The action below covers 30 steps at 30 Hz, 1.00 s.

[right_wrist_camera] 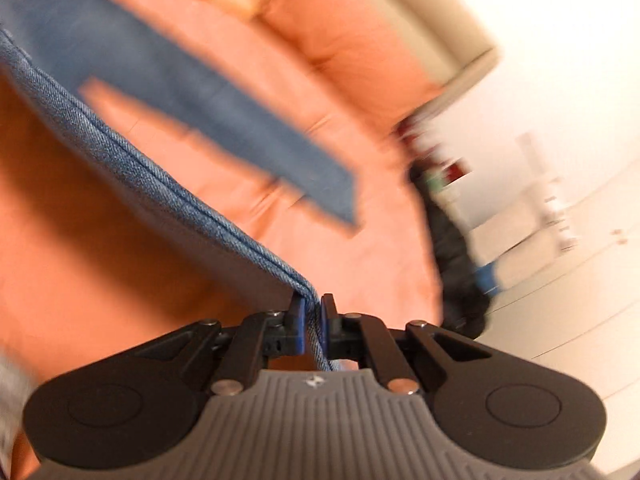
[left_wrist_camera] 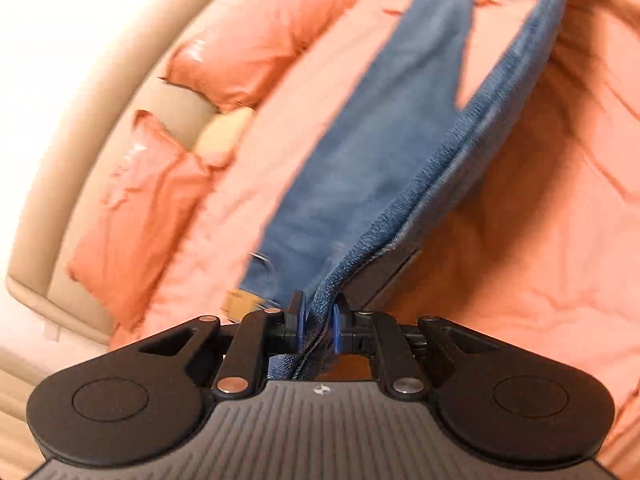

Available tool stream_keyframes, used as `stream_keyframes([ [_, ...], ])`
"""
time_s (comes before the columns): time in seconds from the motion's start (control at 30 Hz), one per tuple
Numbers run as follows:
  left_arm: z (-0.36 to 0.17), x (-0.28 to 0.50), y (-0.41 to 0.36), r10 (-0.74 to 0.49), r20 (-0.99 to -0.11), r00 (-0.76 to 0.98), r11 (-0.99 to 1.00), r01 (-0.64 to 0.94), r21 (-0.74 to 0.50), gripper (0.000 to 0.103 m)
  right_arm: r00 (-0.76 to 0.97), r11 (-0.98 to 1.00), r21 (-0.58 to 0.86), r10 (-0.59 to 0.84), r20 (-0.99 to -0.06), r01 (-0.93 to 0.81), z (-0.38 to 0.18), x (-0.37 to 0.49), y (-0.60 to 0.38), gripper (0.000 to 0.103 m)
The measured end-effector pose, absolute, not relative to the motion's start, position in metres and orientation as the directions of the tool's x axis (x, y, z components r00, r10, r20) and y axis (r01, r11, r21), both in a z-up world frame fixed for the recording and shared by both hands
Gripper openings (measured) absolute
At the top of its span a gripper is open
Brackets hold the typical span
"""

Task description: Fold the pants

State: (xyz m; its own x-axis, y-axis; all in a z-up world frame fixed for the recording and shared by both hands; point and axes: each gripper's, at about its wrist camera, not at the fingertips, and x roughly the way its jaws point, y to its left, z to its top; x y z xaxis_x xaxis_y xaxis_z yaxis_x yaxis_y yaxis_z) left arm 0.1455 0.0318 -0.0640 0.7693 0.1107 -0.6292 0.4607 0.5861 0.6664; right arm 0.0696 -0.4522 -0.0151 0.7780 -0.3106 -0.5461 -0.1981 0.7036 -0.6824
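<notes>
Here the blue denim pants [left_wrist_camera: 384, 128] lie partly on a bed dressed in a salmon-orange cover [left_wrist_camera: 540, 240], and one long seamed edge of them is lifted off it, strung between the two tools. In the left wrist view the left gripper [left_wrist_camera: 318, 320] sits at bottom centre, its blue-padded fingers [left_wrist_camera: 299, 316] drawn narrow and pinching that denim edge, which runs from them up toward the upper right of the frame. The rest of that garment stretches flat across the middle, one leg reaching the top centre. A tan patch and something small and metallic show on the denim just left of the fingers, too blurred to name.

In the right wrist view the right gripper [right_wrist_camera: 312, 320] likewise clamps the seamed edge of the pants [right_wrist_camera: 168, 92] between closed fingers [right_wrist_camera: 297, 320]; the raised edge sweeps to the upper left, throwing a shadow on the cover [right_wrist_camera: 100, 248] below.

Two pillows [left_wrist_camera: 168, 196] in the same orange lean against a beige padded headboard [left_wrist_camera: 80, 152] at the left of the left view. At the right of the right view, beyond the bed's edge, stand blurred white furniture [right_wrist_camera: 520, 216] and dark clutter [right_wrist_camera: 460, 280] on a pale floor [right_wrist_camera: 580, 320].
</notes>
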Motion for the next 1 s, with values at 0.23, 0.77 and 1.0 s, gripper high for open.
stream_keyframes([
  [0.23,-0.023,0.227,0.034,0.122,-0.623,0.773,0.621,0.430,0.655,0.015,0.771,0.680,-0.726,-0.407,-0.490,-0.103,0.022,0.191,-0.430,0.000],
  [0.77,-0.132,0.422,0.066,0.220,-0.745,0.629,0.625,0.496,0.603,0.015,0.685,0.535,-0.811,-0.499,-0.531,-0.238,-0.107,0.431,-0.363,0.000],
  [1.0,-0.178,0.447,0.087,0.148,-0.812,0.565,0.695,0.525,0.492,0.015,0.621,0.462,-0.809,-0.526,-0.580,-0.365,-0.167,0.487,-0.346,0.000],
])
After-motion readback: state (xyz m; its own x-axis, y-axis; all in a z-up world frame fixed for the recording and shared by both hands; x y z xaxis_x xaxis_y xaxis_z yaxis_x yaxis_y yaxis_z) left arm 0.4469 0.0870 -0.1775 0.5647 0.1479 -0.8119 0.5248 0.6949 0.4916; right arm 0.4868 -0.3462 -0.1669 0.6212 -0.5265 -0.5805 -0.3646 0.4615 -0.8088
